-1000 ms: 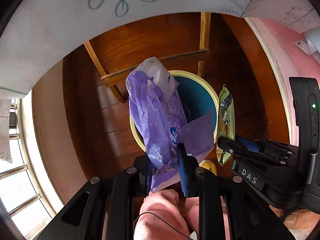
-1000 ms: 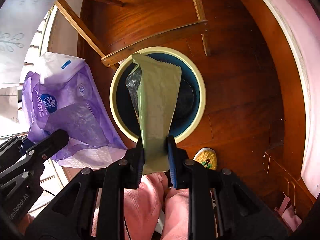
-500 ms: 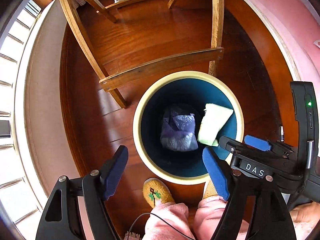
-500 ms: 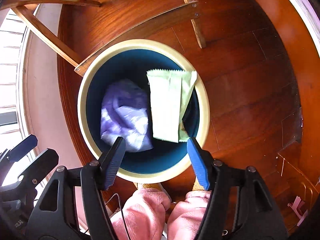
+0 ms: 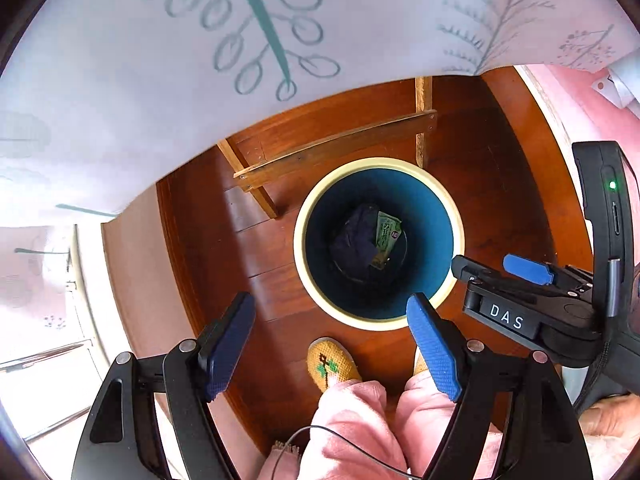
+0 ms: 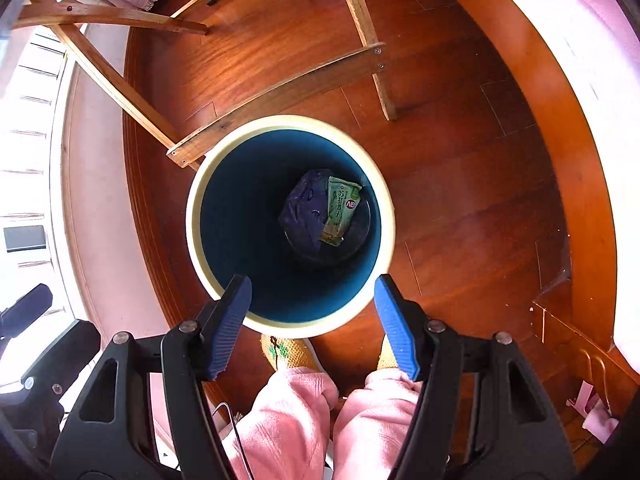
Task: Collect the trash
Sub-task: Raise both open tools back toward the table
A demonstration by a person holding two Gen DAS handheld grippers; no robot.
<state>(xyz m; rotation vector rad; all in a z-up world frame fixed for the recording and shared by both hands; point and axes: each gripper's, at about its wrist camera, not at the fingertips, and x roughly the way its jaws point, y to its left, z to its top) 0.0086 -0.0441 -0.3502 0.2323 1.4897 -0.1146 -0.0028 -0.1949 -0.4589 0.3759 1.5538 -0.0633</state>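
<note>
**Blue-padded claws spread and empty above a bin holding two wrappers**

Left wrist view. Blue pads of the left gripper (image 5: 332, 344) stand wide apart with nothing between them. Ahead of the claw, nearer its right finger, a round bin (image 5: 436, 232) with a cream rim and teal inner wall stands on a reddish wooden floor (image 5: 276, 276). At the bin's bottom lie a crumpled purple bag (image 5: 354, 236) and, touching its right side, a green wrapper (image 5: 386, 236). Beyond the bin, a pale wooden chair frame (image 5: 336, 148) crosses the floor; farther ahead, a white cloth with a teal leaf print (image 5: 240, 40) fills the upper field. Between the fingers, close to the camera, appear pink trouser legs (image 5: 352, 420) and a yellow knitted slipper (image 5: 332, 364). Right of the claw, the right gripper (image 5: 504, 280) reaches over the bin's rim.

Right wrist view. Fingers of the right gripper (image 6: 312, 324) are likewise spread wide and hold nothing. The bin (image 6: 192, 224) sits directly ahead, its near rim lying between the fingertips. Inside, at the bottom, the purple bag (image 6: 302, 208) rests left of the green wrapper (image 6: 340, 212), the two touching. The chair frame (image 6: 288, 84) stands just beyond the bin. Pink trouser legs (image 6: 288, 420) and the slipper (image 6: 280, 350) show between the fingers near the camera.
</note>
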